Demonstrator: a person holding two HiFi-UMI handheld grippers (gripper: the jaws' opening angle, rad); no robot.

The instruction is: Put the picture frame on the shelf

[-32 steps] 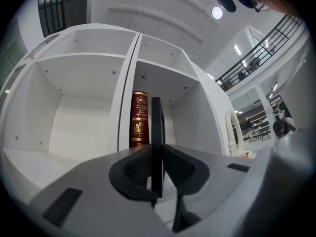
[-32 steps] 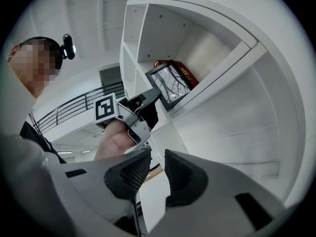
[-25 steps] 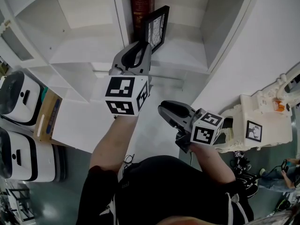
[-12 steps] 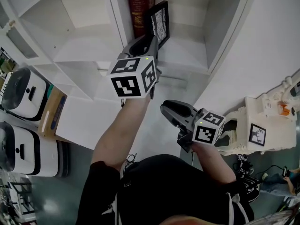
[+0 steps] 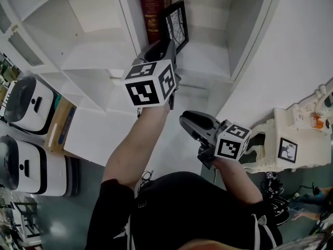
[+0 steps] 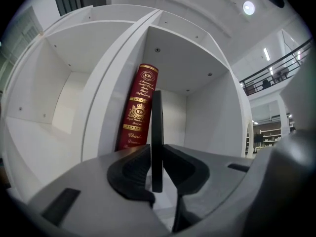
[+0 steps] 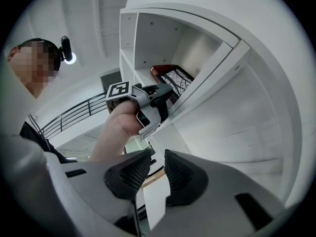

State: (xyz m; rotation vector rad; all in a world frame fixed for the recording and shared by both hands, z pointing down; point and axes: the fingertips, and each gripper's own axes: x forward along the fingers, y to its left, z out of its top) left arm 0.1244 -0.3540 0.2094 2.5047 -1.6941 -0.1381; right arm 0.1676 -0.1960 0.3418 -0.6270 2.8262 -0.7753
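Note:
The black picture frame (image 5: 175, 25) stands inside a white shelf compartment (image 5: 205, 56), right beside an upright red book (image 5: 152, 9). My left gripper (image 5: 166, 48) is shut on the frame's near edge. In the left gripper view the frame (image 6: 157, 127) shows edge-on, pinched between the pads of the left gripper (image 6: 157, 158), with the red book (image 6: 139, 107) just behind it to the left. My right gripper (image 5: 190, 123) hangs lower and nearer to me, open and holding nothing. The right gripper view shows the right gripper (image 7: 153, 169) with a bare gap, and beyond it the left gripper (image 7: 148, 100) at the frame (image 7: 175, 83).
The white shelf unit (image 5: 88, 51) has several compartments divided by upright panels. Two white machines (image 5: 23, 105) and a cardboard box (image 5: 57, 126) sit on the floor at left. A white ornate piece of furniture (image 5: 291, 139) bearing a small picture stands at right.
My left gripper has carried the frame up and deeper into the compartment, closer to the red book, and rolled a little. The right gripper has stayed in place.

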